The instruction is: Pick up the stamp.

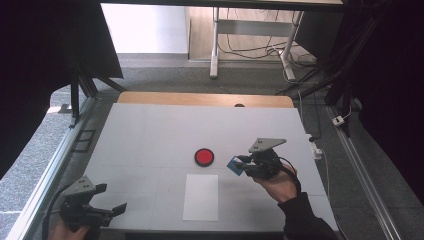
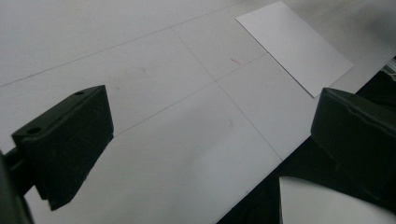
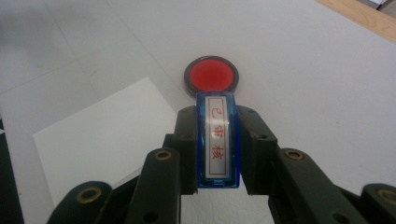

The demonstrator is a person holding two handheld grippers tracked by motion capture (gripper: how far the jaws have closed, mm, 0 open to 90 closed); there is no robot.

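My right gripper (image 1: 240, 164) is shut on a blue stamp (image 3: 217, 140) with red characters on its white label, held above the table just right of a round red ink pad (image 1: 204, 157). In the right gripper view the ink pad (image 3: 211, 76) lies just beyond the stamp's far end. A white sheet of paper (image 1: 201, 197) lies near the table's front edge, below the pad. My left gripper (image 1: 114, 209) hovers at the front left corner of the table, open, with nothing between its jaws. The paper (image 2: 294, 44) sits beyond them in the left gripper view.
The white table (image 1: 150, 130) has a wooden strip (image 1: 205, 99) along its far edge. Black frame struts (image 1: 82, 85) stand at the left and right. A desk leg and cables (image 1: 260, 50) lie on the floor beyond.
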